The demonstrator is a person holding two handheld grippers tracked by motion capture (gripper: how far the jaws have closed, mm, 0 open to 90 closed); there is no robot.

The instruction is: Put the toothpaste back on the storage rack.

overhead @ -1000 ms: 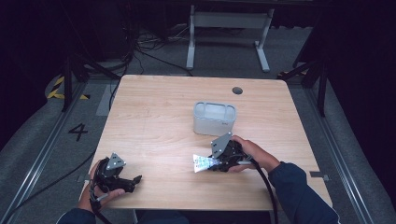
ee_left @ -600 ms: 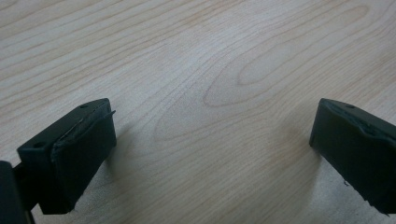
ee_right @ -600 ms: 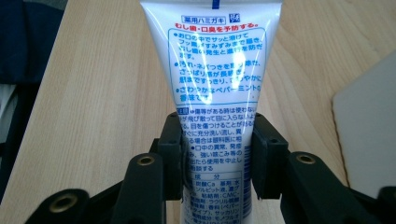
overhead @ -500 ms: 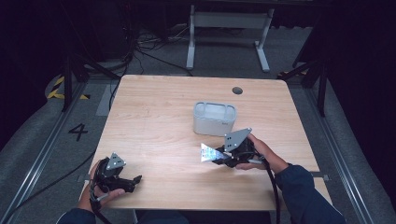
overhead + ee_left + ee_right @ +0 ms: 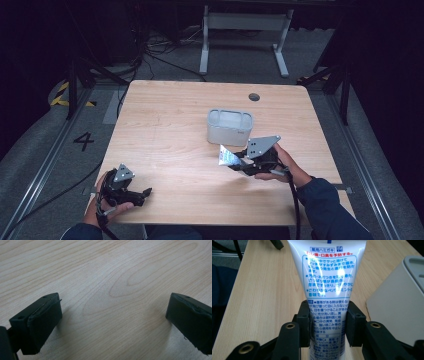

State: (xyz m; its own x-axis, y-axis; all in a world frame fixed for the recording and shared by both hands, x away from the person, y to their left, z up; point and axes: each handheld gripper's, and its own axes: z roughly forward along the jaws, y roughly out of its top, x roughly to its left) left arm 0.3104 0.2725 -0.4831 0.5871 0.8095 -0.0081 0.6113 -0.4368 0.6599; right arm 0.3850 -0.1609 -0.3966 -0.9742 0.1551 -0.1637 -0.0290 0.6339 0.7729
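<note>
Right gripper [image 5: 327, 322] jaws clamp white tube [image 5: 328, 277] beside grey holder [image 5: 229, 126]; left gripper [image 5: 112, 315] jaws gape over bare worktop [image 5: 170, 120].

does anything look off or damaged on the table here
Nothing stands out. The right tool is shut on a white toothpaste tube, which looks intact, held beside the upright grey container. The left tool sits open over bare wood near the table corner. No spills show.
</note>
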